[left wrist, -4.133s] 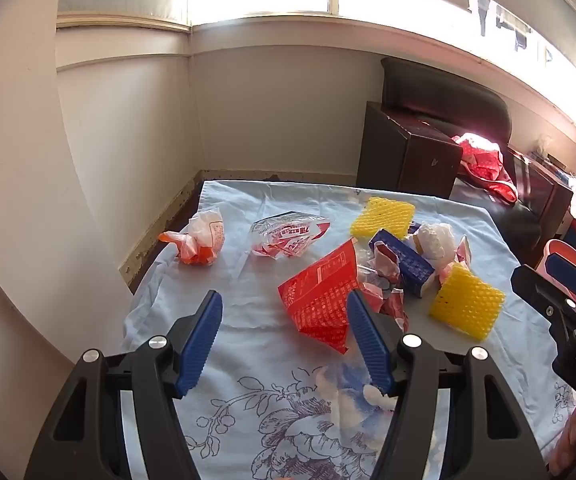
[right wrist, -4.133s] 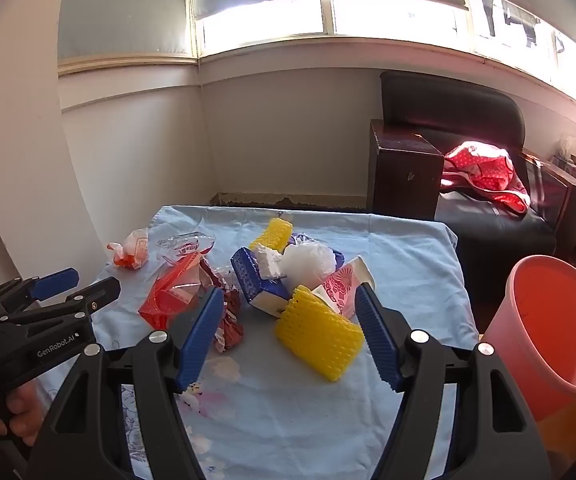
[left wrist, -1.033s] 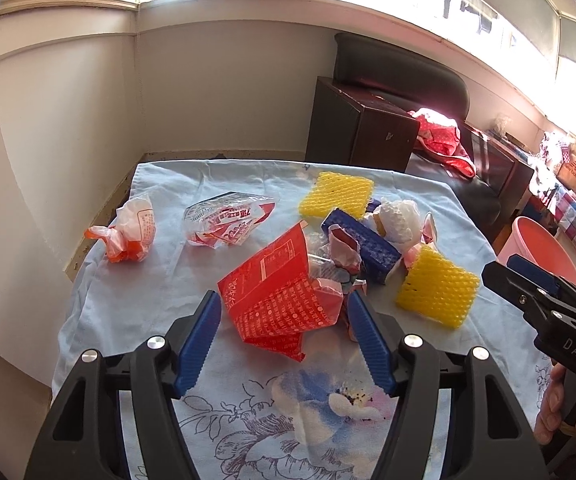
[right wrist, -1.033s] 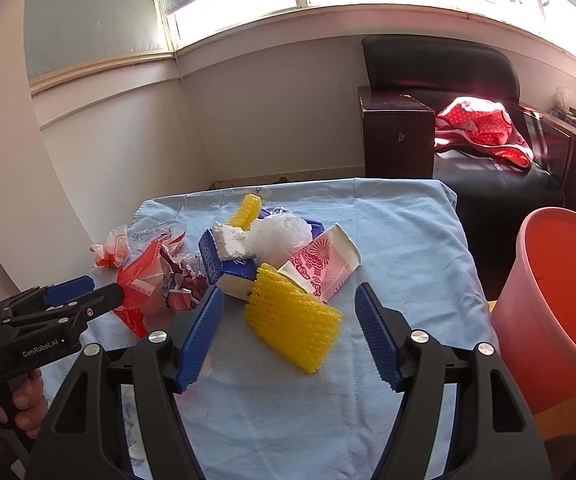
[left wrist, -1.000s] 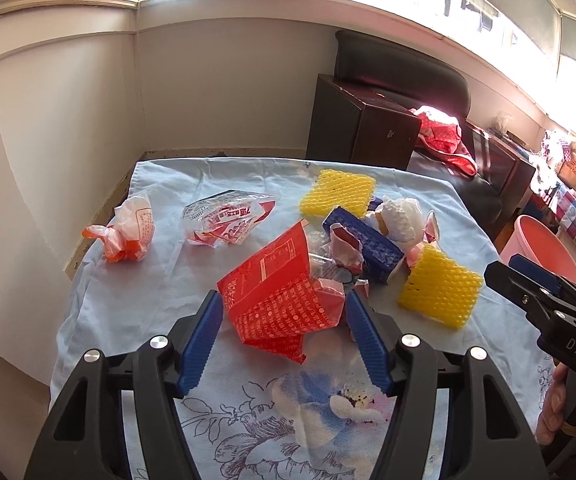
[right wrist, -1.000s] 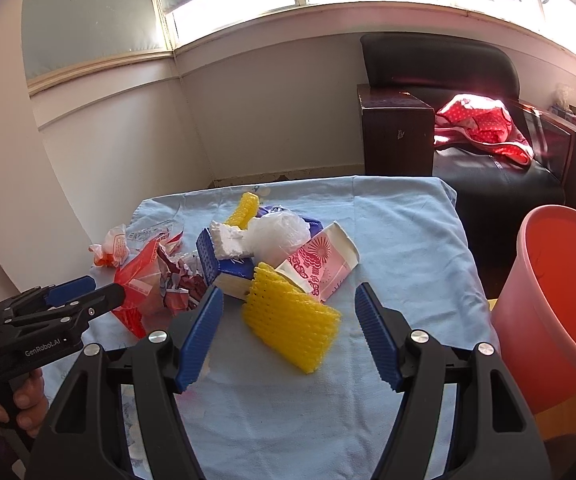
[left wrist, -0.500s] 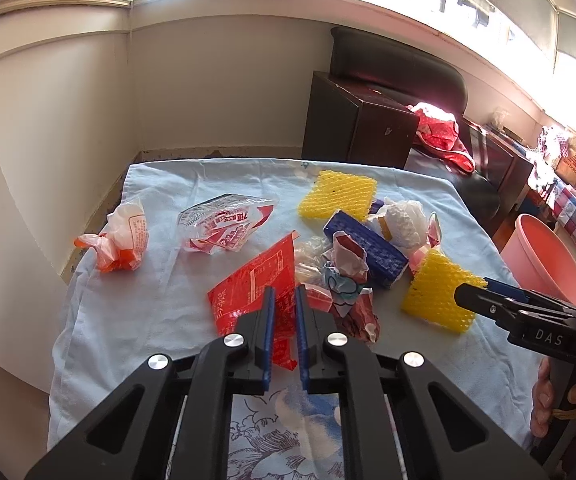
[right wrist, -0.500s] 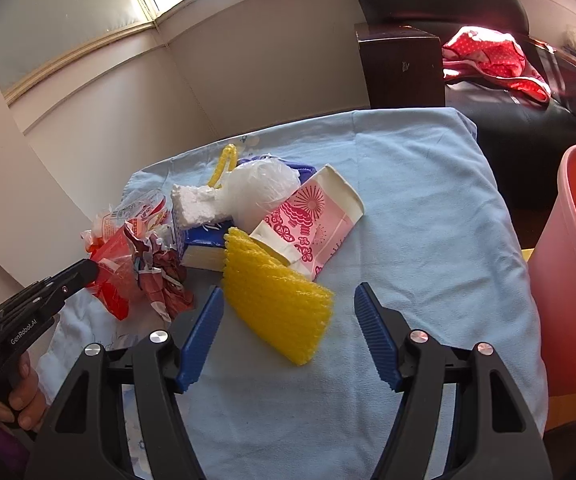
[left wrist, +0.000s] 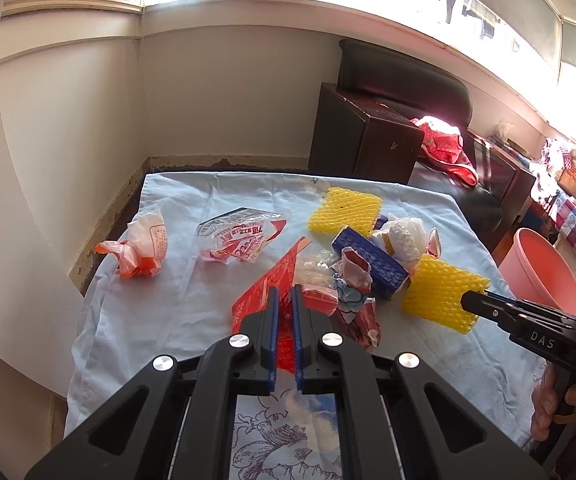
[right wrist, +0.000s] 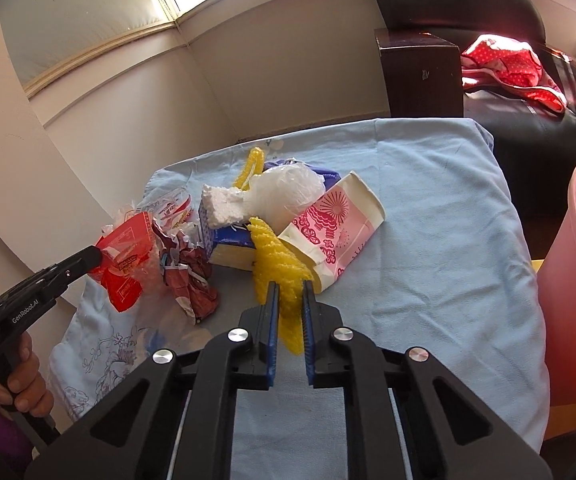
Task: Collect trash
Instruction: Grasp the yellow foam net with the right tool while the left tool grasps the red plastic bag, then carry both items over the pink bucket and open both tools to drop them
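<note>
My left gripper (left wrist: 282, 300) is shut on a red plastic wrapper (left wrist: 264, 300), which also shows in the right wrist view (right wrist: 126, 258). My right gripper (right wrist: 289, 294) is shut on a yellow foam net (right wrist: 276, 264), which also shows in the left wrist view (left wrist: 439, 296). Other trash lies on the blue tablecloth (left wrist: 192, 280): a second yellow net (left wrist: 343, 210), a blue box (left wrist: 369, 256), a pink paper cup (right wrist: 335, 228), a white plastic ball (right wrist: 288, 192), a foam chunk (right wrist: 224, 206), crumpled wrappers (right wrist: 188, 276), a clear red-printed bag (left wrist: 240, 234) and an orange-white bag (left wrist: 144, 248).
A pink bucket (right wrist: 575, 280) stands off the table's right edge; it also shows in the left wrist view (left wrist: 539, 268). A dark wooden cabinet (left wrist: 359, 136) and a black sofa with red cloth (right wrist: 507, 60) stand behind. A wall runs along the table's left side.
Both grippers were open a second ago. The left has shut on the red wrapper and the right has moved in and shut on the yellow net.
</note>
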{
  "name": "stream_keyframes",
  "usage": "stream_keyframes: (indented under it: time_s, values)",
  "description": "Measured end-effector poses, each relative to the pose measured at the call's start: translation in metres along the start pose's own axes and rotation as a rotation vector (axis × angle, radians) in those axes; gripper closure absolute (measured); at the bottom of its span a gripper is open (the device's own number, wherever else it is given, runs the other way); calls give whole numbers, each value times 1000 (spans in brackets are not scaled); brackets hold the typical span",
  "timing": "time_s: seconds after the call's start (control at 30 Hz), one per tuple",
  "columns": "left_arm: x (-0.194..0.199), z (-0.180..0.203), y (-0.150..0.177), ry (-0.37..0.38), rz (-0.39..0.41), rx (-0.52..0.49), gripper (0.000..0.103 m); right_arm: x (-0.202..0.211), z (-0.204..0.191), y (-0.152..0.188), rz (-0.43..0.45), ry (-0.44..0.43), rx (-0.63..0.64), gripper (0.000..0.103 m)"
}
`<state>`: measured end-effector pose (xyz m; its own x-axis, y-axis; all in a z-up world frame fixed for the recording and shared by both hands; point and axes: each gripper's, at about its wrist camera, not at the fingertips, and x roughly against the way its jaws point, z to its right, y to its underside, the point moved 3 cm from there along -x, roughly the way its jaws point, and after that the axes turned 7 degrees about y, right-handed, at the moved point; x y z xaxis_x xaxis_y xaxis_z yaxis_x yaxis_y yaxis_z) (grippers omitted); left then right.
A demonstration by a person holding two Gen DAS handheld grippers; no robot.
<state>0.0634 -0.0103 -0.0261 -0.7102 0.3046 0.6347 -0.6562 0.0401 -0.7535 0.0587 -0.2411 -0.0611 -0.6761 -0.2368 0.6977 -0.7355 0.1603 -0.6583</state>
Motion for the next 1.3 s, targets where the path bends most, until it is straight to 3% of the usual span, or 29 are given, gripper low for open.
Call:
stream_keyframes:
  time_s: [0.4, 0.6, 0.83, 1.1, 1.3]
  values:
    - [31, 50, -24, 96, 89, -79, 99, 50, 21, -8, 132, 12, -48, 93]
    - [27, 108, -38, 211, 108, -162, 99, 79, 52, -7, 197, 82, -105, 93]
    - [15, 198, -51, 376, 101, -282, 99, 116, 112, -2, 264, 228, -220, 93]
    - [-20, 299, -54, 552, 33, -369, 99, 143, 183, 14, 272, 409, -344, 93]
    - [-65, 349, -40, 608, -80, -387, 99, 141, 214, 23, 225, 495, -367, 92]
